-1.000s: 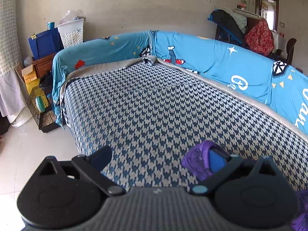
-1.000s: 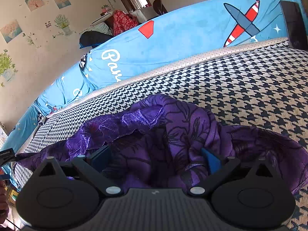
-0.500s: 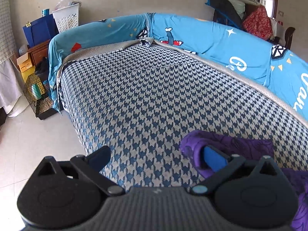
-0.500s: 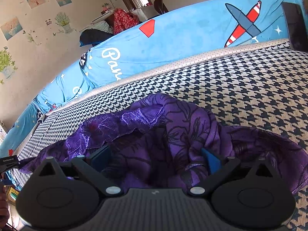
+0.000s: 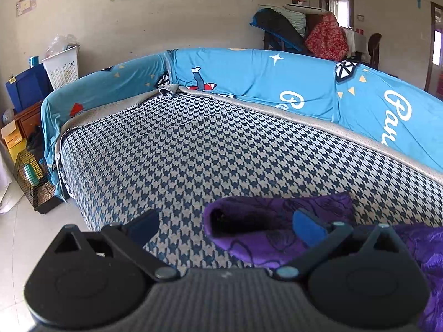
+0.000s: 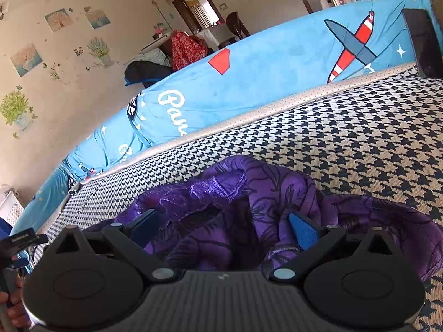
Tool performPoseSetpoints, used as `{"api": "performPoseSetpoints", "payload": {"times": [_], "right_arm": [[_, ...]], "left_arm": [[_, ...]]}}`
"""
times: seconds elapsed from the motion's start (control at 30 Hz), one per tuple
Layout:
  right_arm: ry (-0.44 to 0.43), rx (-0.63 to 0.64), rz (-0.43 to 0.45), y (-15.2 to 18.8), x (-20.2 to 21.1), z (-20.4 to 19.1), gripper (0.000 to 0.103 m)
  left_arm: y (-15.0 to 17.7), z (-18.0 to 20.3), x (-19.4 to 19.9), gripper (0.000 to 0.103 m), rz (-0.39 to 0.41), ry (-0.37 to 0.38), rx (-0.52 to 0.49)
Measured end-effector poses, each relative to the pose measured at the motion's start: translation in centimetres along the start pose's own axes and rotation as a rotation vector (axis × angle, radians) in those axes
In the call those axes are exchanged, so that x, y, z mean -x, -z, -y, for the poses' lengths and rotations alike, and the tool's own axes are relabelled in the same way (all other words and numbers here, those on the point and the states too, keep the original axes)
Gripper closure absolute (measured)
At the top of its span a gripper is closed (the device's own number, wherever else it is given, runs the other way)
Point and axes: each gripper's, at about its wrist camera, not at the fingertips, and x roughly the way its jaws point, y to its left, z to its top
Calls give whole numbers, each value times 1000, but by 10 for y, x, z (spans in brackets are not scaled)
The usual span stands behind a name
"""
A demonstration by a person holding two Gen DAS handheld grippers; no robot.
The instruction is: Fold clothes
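A crumpled purple garment (image 6: pixel 249 199) with a dark flower print lies on the houndstooth sofa seat (image 6: pixel 360 138). My right gripper (image 6: pixel 223 228) is open just above the heap, its blue pads wide apart with bunched cloth between and below them. In the left wrist view one end of the purple garment (image 5: pixel 263 235), an open sleeve-like tube, lies on the sofa seat (image 5: pixel 193 152). My left gripper (image 5: pixel 225 225) is open; the tube's mouth lies between its pads and the cloth runs under the right pad. Nothing is clamped.
A blue printed cover (image 5: pixel 277 83) drapes the sofa back and armrest. Past the sofa's left end stand a small wire cage (image 5: pixel 33 185) on the floor, a white basket (image 5: pixel 62 66) and a blue box (image 5: pixel 27 88). Piled clothes (image 5: pixel 318 36) sit behind the sofa. A hand (image 6: pixel 11 304) shows at lower left.
The left gripper has shifted toward the garment: more of the purple sleeve end now lies between its pads. The right gripper has barely moved over the heap. Both stay open.
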Motion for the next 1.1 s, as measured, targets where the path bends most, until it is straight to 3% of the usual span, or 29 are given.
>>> {"api": "performPoseSetpoints", "payload": {"times": [0.07, 0.2, 0.37, 0.5, 0.57, 0.7, 0.83, 0.93, 1.1], "right_arm": [[-18, -6, 4, 0, 0, -3, 3], [-46, 1, 5, 1, -1, -9, 3], [-62, 38, 7, 5, 0, -19, 2], [-81, 56, 37, 4, 5, -26, 3], [-117, 55, 56, 4, 8, -30, 3], [-199, 101, 57, 10, 7, -48, 3], [-265, 177, -21, 25, -7, -70, 3], [-292, 230, -74, 36, -16, -82, 3], [-272, 228, -229, 56, -41, -81, 3]], "left_arm": [[4, 11, -6, 0, -29, 4, -40], [17, 30, -23, 0, -107, -56, -138], [31, 35, -45, 0, -208, -92, -196], [45, 30, -63, 0, -316, -100, -178], [51, 25, -65, 0, -333, -95, -153], [55, 24, -53, 0, -290, -65, -149], [51, 23, -20, 0, -165, 29, -121], [44, 27, -6, 0, -87, 39, -116], [21, 38, -17, 0, -100, 71, -105]]}}
